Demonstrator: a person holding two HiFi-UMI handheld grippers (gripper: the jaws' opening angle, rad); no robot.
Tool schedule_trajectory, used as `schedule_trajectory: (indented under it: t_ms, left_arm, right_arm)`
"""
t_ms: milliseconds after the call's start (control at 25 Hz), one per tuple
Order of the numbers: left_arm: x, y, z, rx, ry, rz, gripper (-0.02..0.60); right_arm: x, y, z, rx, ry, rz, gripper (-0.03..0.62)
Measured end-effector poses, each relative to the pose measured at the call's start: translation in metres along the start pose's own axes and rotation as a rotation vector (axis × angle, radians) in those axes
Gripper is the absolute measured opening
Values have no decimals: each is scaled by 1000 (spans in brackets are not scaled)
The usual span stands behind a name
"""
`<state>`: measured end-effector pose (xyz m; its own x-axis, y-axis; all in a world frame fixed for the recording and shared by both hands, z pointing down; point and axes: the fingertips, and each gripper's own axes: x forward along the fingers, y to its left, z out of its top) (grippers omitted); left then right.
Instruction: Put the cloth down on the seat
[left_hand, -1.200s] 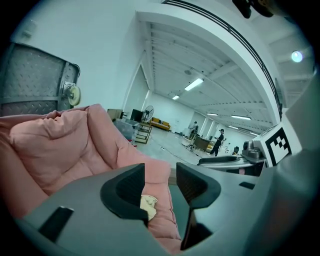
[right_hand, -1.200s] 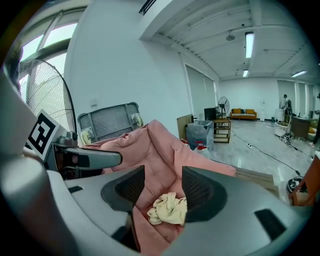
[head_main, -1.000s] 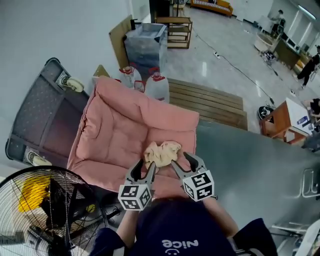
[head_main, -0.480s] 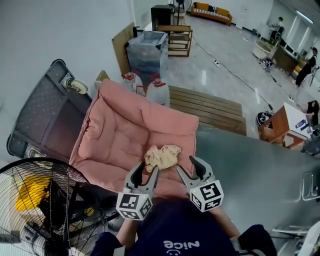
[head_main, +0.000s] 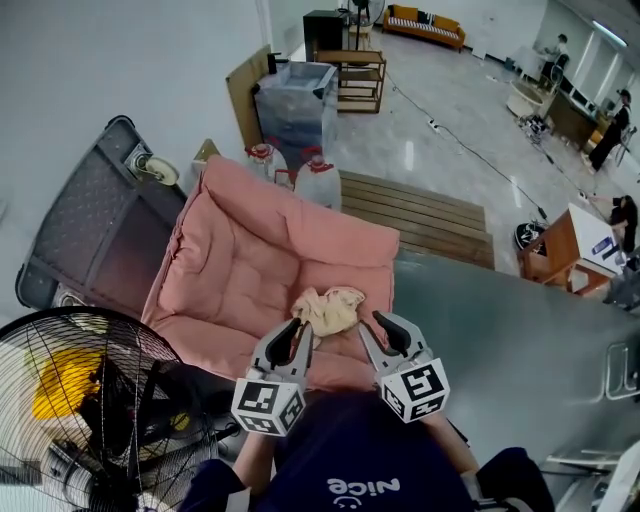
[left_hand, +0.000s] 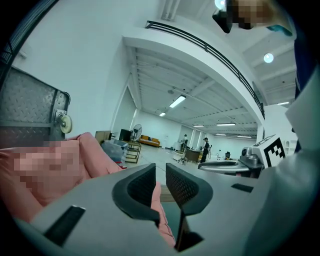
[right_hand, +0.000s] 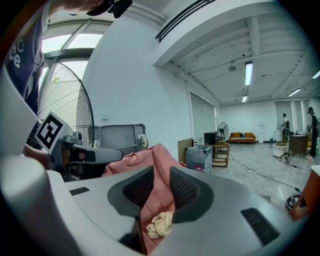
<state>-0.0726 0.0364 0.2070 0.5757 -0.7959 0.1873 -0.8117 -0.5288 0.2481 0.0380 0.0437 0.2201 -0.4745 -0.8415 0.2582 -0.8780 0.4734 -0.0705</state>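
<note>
On pink seat (head_main: 240, 260), crumpled cloth (head_main: 327, 308), free of both. Left gripper (head_main: 298, 332), right gripper (head_main: 382, 326) just beside it: jaws just closing, narrow gap, nothing between.

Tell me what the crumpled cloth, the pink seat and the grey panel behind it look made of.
Cloth: soft fabric, beige, matte; it lies bunched in loose folds.
Pink seat: padded textile, matte; tufted dimples, puffy quilted squares.
Grey panel: probably metal tread plate, dull; raised diamond pattern, caster wheels attached.
</note>
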Motion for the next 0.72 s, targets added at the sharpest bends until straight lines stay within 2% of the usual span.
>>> schedule_trajectory:
  t_ms: [40, 200, 320, 440, 720]
  left_arm:
    - [-1, 0, 0, -1, -4, 6, 66]
    - [-4, -5, 1, -10, -25, -18, 21]
    - [-4, -11, 6, -27, -42, -46, 20]
    - [-4, -14, 8, -12, -46, -50, 20]
    - [-4, -8, 0, -23, -13, -11, 20]
  right_arm:
    - [0, -2, -1, 1, 4, -12, 104]
    - [-4, -2, -4, 16, 13, -18, 62]
    - [-5, 0, -2, 4, 10, -2, 54]
    - [-6, 2, 0, -26, 8, -1, 54]
    - [-2, -1, -6, -33, 26, -1, 53]
